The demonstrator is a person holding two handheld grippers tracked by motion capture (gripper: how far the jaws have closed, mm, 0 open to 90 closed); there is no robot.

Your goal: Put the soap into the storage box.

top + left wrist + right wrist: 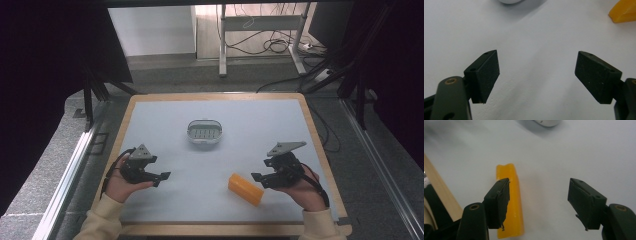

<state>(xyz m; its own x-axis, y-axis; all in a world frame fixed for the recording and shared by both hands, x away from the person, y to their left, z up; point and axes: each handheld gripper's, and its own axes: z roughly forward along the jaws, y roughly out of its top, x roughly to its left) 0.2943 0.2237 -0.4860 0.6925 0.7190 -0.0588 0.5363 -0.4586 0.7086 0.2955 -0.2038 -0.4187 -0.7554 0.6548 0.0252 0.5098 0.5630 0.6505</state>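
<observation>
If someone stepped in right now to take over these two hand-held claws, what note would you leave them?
Left gripper: open, holding nothing, low over the table's near left.
Right gripper: open, holding nothing, right beside the orange block, its jaws not yet around it.
White slotted dish: mid-table, nothing visible in it.
Done: nothing has been picked up.
Left: probably grip the block with the right gripper; the dish looks a likely place for it, but that is a guess.

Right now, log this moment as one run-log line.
left gripper: open, holding nothing | right gripper: open, beside orange rectangular block, not gripping | small white oval slotted dish: mid-table, untouched
</observation>
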